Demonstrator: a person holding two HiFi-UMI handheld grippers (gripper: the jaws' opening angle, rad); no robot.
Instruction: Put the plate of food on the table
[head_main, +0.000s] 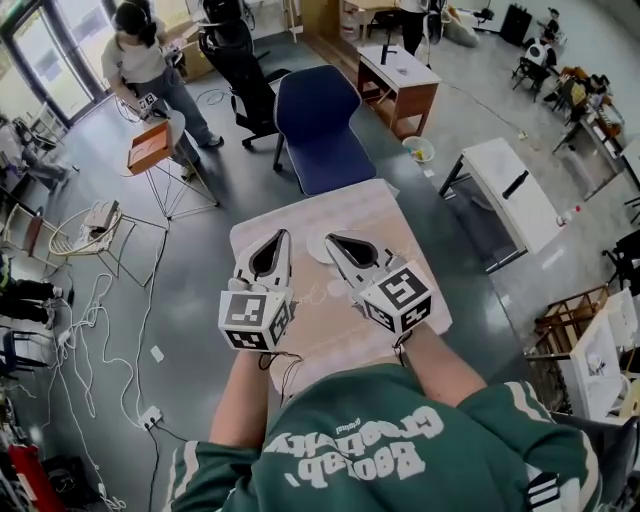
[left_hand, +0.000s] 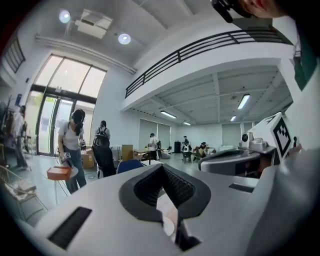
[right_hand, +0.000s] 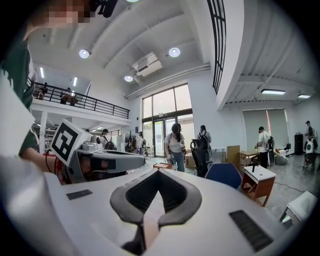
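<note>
**Plate on the table, both claws pressed together above it**

The white plate (head_main: 318, 250) lies on the light wooden table (head_main: 300, 212), toward its middle, showing between the tips of the two grippers. Whether any food is on it cannot be made out.

The left gripper (head_main: 281, 238) hangs just left of the plate with its jaws pressed together and nothing pinched between them; its own view shows the dark pads meeting at the tip. The right gripper (head_main: 333, 241) hangs just right of the plate, its jaws likewise closed tip to tip and empty. Both point away from the person, side by side, with their marker cubes nearest the green sweatshirt (head_main: 390, 450).

Beyond the far edge of the table stands a blue chair (head_main: 320, 125). Further off are a small wooden desk (head_main: 400, 82), a white table (head_main: 512, 192) and a person (head_main: 140, 60) beside an orange box (head_main: 150, 147).
</note>
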